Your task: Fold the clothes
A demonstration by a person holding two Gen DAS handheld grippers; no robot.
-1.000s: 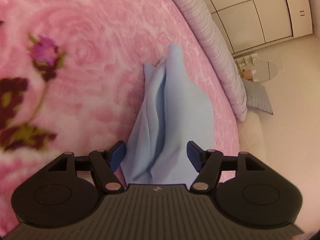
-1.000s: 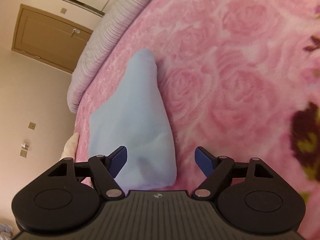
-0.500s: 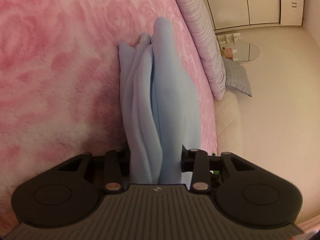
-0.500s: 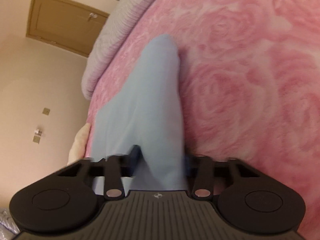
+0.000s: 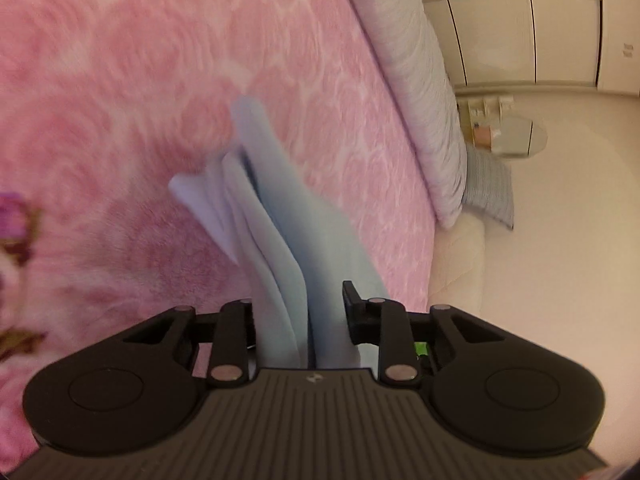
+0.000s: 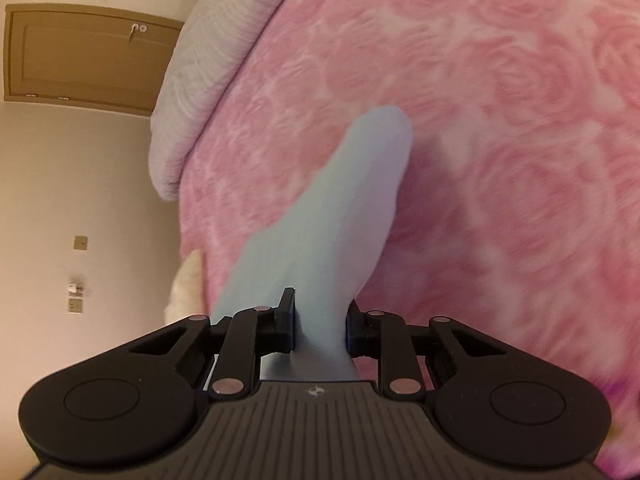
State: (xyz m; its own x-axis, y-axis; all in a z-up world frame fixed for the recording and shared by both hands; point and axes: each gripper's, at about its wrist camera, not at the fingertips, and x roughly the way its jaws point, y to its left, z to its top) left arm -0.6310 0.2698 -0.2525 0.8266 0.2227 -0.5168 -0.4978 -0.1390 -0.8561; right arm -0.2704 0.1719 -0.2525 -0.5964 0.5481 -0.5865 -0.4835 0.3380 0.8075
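A light blue garment [image 5: 280,236] runs away from my left gripper [image 5: 302,320] over the pink rose-patterned blanket [image 5: 120,80], bunched in several layers. The left jaws are shut on its near end, and its far tip hangs above the blanket. In the right wrist view the same light blue garment [image 6: 332,216] rises as one smooth fold from my right gripper [image 6: 320,326], whose jaws are shut on its near edge. The cloth hides the inner faces of both pairs of fingers.
A grey striped bolster [image 5: 416,92] lies along the bed's far edge, also seen as the bolster [image 6: 200,64] in the right wrist view. Beyond it are white wardrobe doors [image 5: 532,20], a small round table [image 5: 516,136], a checked cushion [image 5: 488,188] and a brown door [image 6: 84,48].
Both grippers went from open around the garment to shut on it, then lifted it off the blanket. The cloth now hangs stretched away from each gripper.
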